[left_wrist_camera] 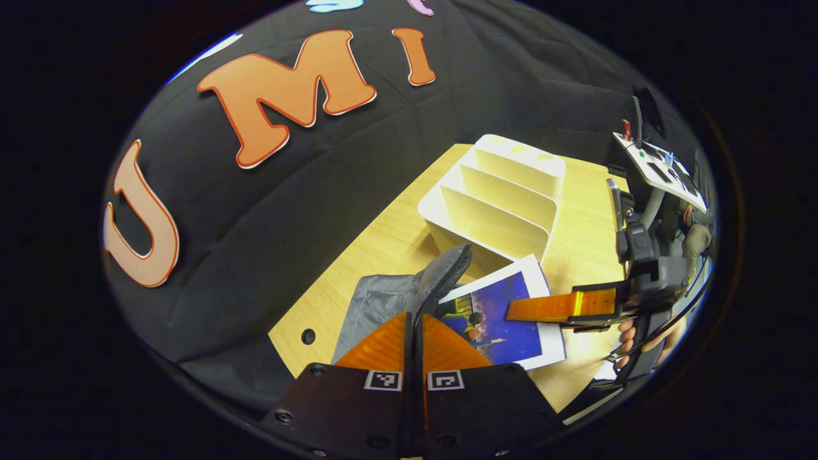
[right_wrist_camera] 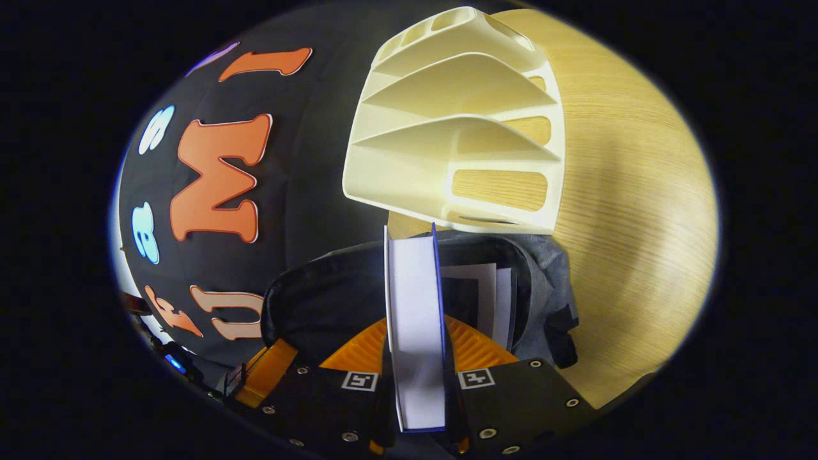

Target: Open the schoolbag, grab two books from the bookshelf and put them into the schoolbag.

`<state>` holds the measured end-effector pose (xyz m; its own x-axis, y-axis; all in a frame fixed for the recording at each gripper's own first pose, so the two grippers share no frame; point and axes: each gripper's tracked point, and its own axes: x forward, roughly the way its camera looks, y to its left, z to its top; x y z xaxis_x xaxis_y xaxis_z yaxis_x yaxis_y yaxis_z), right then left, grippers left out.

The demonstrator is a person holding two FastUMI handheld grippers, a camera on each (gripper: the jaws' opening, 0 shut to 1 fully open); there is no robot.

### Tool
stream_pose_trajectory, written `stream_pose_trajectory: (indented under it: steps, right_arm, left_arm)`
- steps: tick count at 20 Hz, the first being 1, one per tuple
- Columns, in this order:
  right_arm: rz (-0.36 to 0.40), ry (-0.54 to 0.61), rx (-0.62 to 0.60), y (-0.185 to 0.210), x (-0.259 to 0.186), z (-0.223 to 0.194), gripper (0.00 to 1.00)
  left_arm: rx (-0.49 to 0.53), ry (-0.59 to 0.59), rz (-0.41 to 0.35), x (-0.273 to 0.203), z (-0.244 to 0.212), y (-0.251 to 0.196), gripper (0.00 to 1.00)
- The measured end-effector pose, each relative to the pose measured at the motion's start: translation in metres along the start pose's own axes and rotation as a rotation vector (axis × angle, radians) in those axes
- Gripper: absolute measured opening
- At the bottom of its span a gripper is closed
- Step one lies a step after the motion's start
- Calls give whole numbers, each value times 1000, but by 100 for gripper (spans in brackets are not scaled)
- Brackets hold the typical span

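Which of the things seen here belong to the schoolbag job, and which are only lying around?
For the job:
- schoolbag, open, a book already inside
- second book, gripped by the right gripper over the bag
- bookshelf, its slots empty
- left gripper, shut on the bag's edge

Not for the job:
- wooden table
- white stand at the far side

A pale wood-grain surface is seen, bordered by the black cloth wall. A cream shelf with empty slanted compartments is set on it near the wall. A grey bag is laid just in front of the shelf, and a small round hole is cut in the surface near its edge.
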<state>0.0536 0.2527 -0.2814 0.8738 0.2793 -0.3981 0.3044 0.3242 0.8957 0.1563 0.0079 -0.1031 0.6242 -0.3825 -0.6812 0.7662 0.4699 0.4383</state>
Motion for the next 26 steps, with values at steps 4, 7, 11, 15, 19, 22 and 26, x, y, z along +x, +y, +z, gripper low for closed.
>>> stream_pose_trajectory:
  steps: [4, 7, 11, 15, 19, 22, 26]
  right_arm:
    - [21, -30, 25, 3, 26, -8, 31]
    - [24, -41, 24, 9, 45, -11, 31]
    - [10, -57, 51, 9, 70, -12, 41]
    - [-83, -50, 25, -2, 81, -17, 34]
    - [-245, -2, -27, -23, 71, -21, 53]
    - [-330, 62, -81, -29, 58, -27, 66]
    - [-394, 101, -145, -18, 27, -16, 99]
  left_arm:
    - [23, -25, -15, -6, 10, -10, 0]
    - [39, -41, -34, -7, 16, -17, 1]
    - [15, -55, -56, -10, 21, -21, 0]
    - [7, -41, -48, -2, 15, -11, 0]
    - [-73, -27, -88, 1, 7, -16, 1]
    - [-147, -22, -115, 2, 1, -17, 1]
    - [-241, -6, -123, 3, -15, -20, 1]
